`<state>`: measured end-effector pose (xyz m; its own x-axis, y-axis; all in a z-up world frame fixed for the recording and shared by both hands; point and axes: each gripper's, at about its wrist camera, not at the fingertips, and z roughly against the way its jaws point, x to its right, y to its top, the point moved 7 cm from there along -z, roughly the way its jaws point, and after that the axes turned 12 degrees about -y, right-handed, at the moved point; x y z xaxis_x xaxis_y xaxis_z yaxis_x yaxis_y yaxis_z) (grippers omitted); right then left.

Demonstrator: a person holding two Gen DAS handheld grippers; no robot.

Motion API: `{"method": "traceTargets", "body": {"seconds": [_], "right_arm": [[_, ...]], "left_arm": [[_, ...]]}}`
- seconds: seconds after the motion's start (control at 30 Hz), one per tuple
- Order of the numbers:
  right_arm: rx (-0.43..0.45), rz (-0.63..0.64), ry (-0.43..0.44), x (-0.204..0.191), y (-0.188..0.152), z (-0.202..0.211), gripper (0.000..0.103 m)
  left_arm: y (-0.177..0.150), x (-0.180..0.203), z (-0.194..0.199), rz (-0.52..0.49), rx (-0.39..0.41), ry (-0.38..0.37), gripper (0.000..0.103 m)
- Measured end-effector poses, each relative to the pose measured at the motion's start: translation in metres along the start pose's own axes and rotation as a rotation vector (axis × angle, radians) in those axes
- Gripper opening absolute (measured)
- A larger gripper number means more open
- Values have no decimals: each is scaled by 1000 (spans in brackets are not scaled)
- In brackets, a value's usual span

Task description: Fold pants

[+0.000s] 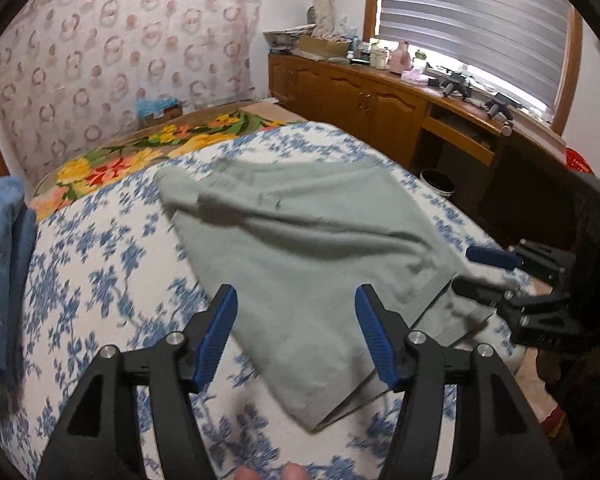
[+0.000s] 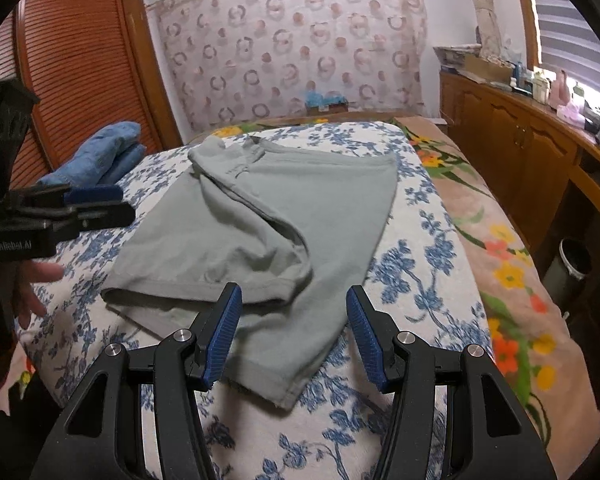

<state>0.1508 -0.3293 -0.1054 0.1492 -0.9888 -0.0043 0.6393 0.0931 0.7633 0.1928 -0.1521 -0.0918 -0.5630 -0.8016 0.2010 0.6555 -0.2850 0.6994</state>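
Note:
Grey-green pants [image 1: 300, 240] lie on the bed's blue-flowered sheet [image 1: 100, 248], partly folded, one leg lying over the other, hems nearest me. My left gripper [image 1: 296, 304] is open and empty, hovering above the near leg. My right gripper [image 2: 294, 304] is open and empty above the hem end of the pants [image 2: 268, 220]. The right gripper also shows in the left wrist view [image 1: 484, 272] at the right, by the leg hem. The left gripper shows in the right wrist view [image 2: 100, 204] at the left, beside the pants.
A folded blue towel [image 2: 100, 152] lies at the bed's left side by a wooden louvred wardrobe [image 2: 72, 60]. A flowered blanket [image 2: 508, 264] covers the right side. A wooden cabinet [image 1: 360, 96] with clutter stands under the window. A bin [image 1: 438, 182] stands on the floor.

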Motion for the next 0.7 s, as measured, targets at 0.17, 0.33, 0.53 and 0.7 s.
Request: {"method": "traceTargets", "body": {"seconds": [0.17, 0.33, 0.53, 0.7], "right_arm": [[8, 16, 6, -6, 7, -8, 46], [-16, 27, -9, -6, 8, -18, 36], [-54, 62, -4, -13, 4, -25, 17], [-37, 62, 26, -16, 8, -17, 5]], "left_arm": [[-18, -13, 1, 30, -27, 9, 61], [-33, -20, 0, 50, -50, 0, 61], [-45, -24, 3, 91, -43, -29, 61], [-46, -23, 6, 96, -30, -12, 61]]}}
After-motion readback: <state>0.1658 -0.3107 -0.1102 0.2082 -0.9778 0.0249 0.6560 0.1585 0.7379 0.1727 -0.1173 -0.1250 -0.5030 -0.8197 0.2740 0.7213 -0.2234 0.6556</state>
